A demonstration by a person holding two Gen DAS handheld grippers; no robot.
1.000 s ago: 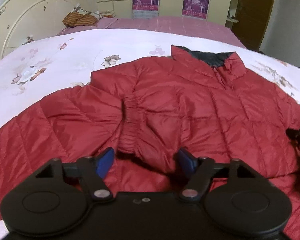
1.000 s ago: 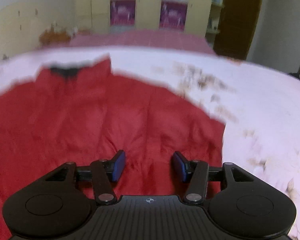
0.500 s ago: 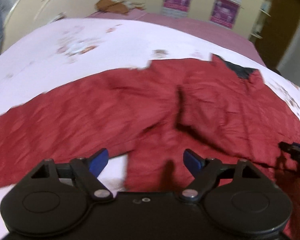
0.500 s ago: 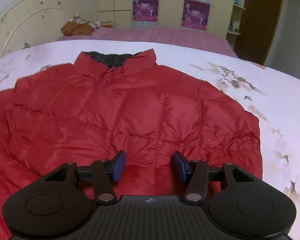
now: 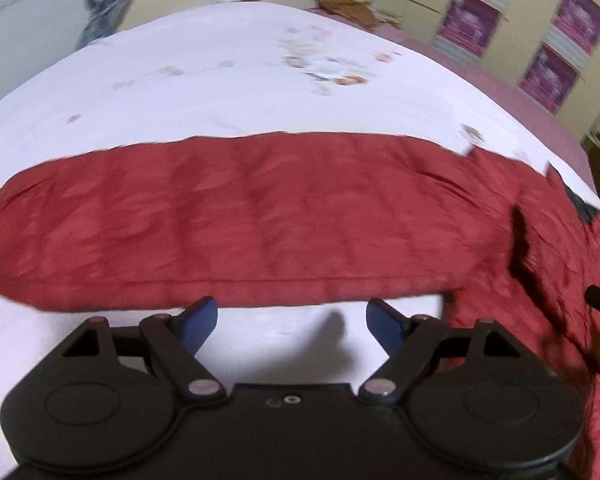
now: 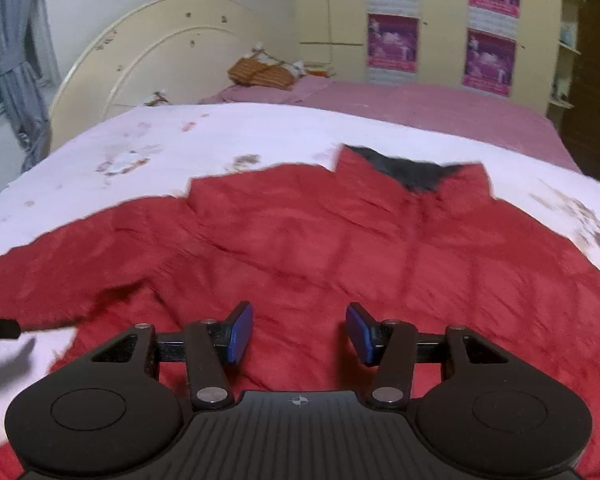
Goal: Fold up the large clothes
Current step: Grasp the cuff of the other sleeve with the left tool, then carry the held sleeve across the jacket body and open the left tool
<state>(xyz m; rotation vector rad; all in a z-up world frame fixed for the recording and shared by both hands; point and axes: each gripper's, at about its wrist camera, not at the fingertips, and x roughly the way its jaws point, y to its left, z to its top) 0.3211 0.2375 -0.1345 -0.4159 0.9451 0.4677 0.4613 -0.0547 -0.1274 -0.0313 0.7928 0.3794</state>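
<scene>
A large red puffer jacket (image 6: 372, 248) with a dark-lined collar (image 6: 416, 170) lies spread face up on a white floral bedsheet (image 6: 148, 148). In the left wrist view its left sleeve (image 5: 236, 220) stretches straight out across the sheet. My left gripper (image 5: 290, 324) is open and empty, hovering over bare sheet just below the sleeve's lower edge. My right gripper (image 6: 298, 332) is open and empty, hovering over the jacket's lower body. The tip of the other gripper shows at the edge of each view.
A cream curved headboard (image 6: 160, 56) and a grey curtain (image 6: 12, 52) stand at the left. A pink sheet (image 6: 420, 108) with an orange folded cloth (image 6: 260, 72) lies beyond. Wardrobe doors with purple posters (image 6: 392, 40) stand at the back.
My left gripper has swung left from the jacket's body to the outstretched left sleeve. My right gripper has shifted left across the jacket's body. Both stay open.
</scene>
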